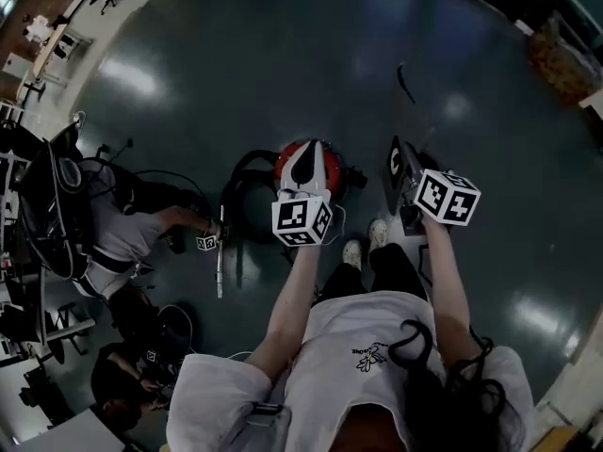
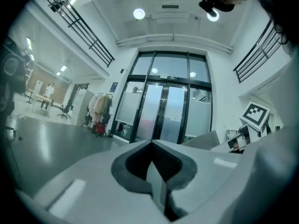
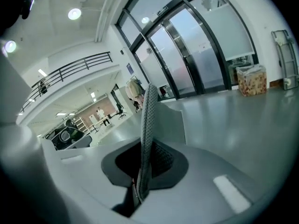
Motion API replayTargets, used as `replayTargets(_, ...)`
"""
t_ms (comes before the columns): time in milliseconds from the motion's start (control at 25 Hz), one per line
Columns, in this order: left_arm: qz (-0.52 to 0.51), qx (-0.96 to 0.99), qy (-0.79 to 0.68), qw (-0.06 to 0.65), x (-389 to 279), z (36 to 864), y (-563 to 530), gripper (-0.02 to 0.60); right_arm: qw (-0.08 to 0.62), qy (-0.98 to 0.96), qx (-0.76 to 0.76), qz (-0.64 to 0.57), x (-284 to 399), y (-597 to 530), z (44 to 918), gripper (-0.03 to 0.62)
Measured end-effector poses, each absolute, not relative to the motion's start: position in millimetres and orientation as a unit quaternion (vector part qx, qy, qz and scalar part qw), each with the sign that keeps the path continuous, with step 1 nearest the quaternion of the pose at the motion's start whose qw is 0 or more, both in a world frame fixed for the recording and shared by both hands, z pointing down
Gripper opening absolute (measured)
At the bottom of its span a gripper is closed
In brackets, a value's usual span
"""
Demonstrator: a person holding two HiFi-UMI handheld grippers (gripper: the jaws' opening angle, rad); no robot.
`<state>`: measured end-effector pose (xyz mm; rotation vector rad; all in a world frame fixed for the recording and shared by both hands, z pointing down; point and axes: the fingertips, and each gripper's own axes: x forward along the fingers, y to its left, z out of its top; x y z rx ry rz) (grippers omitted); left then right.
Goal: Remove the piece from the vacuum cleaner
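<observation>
Being clamped edge-on between the right gripper's (image 3: 148,149) jaws: a thin, mesh-edged piece (image 3: 149,108), just beside the red vacuum cleaner (image 1: 332,165) on the floor | left gripper (image 2: 152,147) is being held over the cleaner, jaws pressed together, empty.

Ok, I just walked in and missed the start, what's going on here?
A person stands by a red vacuum on the floor, holding a tool in each hand. The right tool is shut on a flat grey piece, held apart from the vacuum. The left tool is shut with nothing in it.
</observation>
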<state>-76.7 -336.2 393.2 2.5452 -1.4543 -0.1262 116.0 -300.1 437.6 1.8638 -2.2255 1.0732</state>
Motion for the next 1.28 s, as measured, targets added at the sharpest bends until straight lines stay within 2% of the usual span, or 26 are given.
replayTargets(280, -0.082, 0.854, -0.507, 0.08, -105.6, 337.4, -317.9, 0.0, -0.05, -0.769, 0.556, 0.311, 91.4, -280.7, 340.7, 0.038)
replayTargets(640, -0.09, 0.868, -0.488, 0.015, -77.7, 276.0, -305.1, 0.0, -0.087, -0.784, 0.542, 0.29, 95.1, -258.1, 306.4, 0.038)
replayTargets(960, -0.087, 0.869, -0.488, -0.002, -56.3, 264.1, -283.4, 0.0, -0.08, -0.794, 0.538, 0.271, 105.5, -247.5, 294.0, 0.038)
replayTargets(1280, -0.081, 0.869, -0.488, 0.0, -44.3, 268.5, -270.0, 0.0, -0.043, -0.803, 0.549, 0.227, 110.5, -236.7, 291.2, 0.035)
